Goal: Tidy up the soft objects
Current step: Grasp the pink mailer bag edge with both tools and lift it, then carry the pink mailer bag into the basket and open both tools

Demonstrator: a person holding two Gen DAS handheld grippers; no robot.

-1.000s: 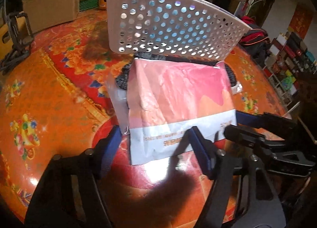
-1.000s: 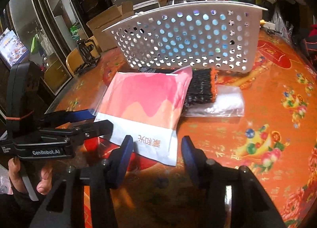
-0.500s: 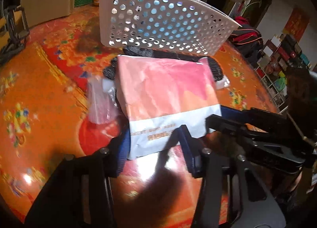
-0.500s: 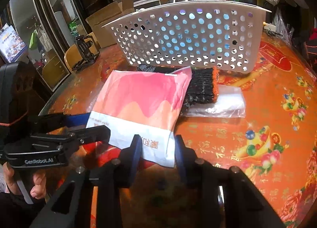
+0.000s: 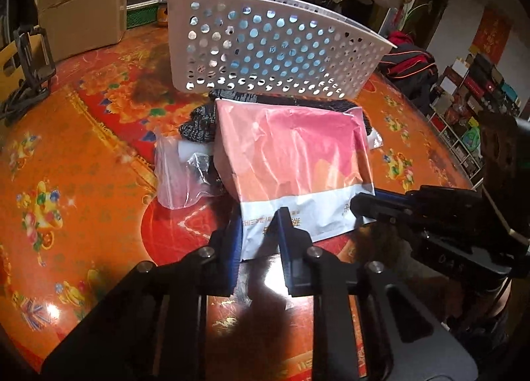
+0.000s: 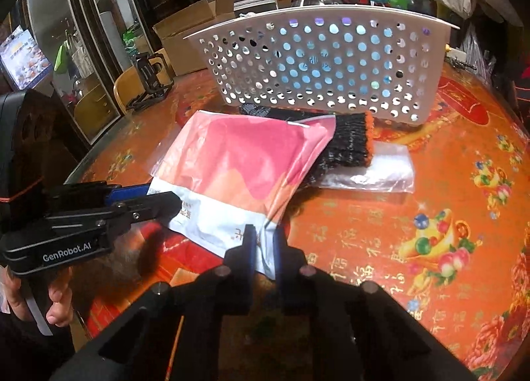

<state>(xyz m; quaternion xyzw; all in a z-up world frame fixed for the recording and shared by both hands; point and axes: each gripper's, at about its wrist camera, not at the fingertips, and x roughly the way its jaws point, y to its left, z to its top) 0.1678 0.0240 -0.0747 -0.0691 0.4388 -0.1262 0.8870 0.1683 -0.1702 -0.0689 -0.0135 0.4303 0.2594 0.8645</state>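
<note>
A soft pink and white mailer package [image 5: 291, 155] lies on the table in front of a white perforated basket [image 5: 265, 49]. My left gripper [image 5: 260, 232] is closing on the package's white near edge, with that edge pinched between its blue pads. In the right wrist view my right gripper [image 6: 265, 242] is closing on the near right corner of the package [image 6: 238, 169], and the plastic is bunched between its fingers. A black knit item with an orange edge [image 6: 347, 142] lies partly under the package, on a clear plastic bag [image 6: 374, 172].
The round table [image 5: 66, 149] has an orange and red patterned cover. Another clear bag [image 5: 175, 165] sticks out left of the package. A cardboard box [image 5: 82, 6] and a black stand [image 5: 33, 59] are at the far left, and shelves [image 5: 470, 99] stand beyond the table's right edge.
Both grippers' jaws have closed from wide apart onto the package's near edge. The hands have stayed nearly in place, and the package's near edge now looks slightly raised and crumpled.
</note>
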